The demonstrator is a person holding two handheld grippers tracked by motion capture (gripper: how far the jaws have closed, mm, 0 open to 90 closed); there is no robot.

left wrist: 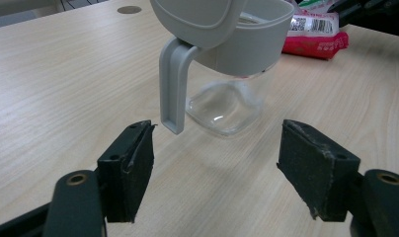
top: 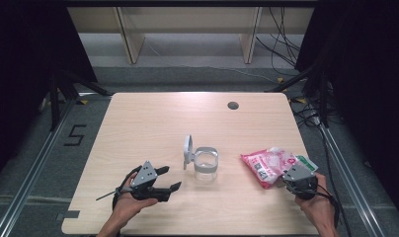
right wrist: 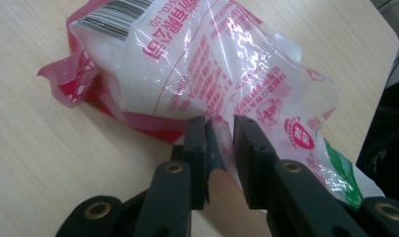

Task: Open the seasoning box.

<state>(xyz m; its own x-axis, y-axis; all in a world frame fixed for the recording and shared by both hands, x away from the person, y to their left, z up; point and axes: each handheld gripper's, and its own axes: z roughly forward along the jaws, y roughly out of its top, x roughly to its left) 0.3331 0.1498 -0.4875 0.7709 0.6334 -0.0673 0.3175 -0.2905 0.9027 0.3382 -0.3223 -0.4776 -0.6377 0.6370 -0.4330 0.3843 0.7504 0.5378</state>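
Right gripper at the near edge of the red-and-clear bag, jaws narrowly apart, bag edge between them, pads not visibly pressing; bag flat on the table, right of the clear jar; left gripper wide apart, facing the jar, holding nothing.

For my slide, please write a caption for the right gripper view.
Right tool at the edge of a red-and-clear bag of white grains lying on the wooden table.

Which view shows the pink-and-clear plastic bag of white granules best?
The right gripper view: the pink-and-clear plastic bag of white granules is close, print and barcode sharp. The high view shows it small beside the right gripper; the left gripper view catches one end.
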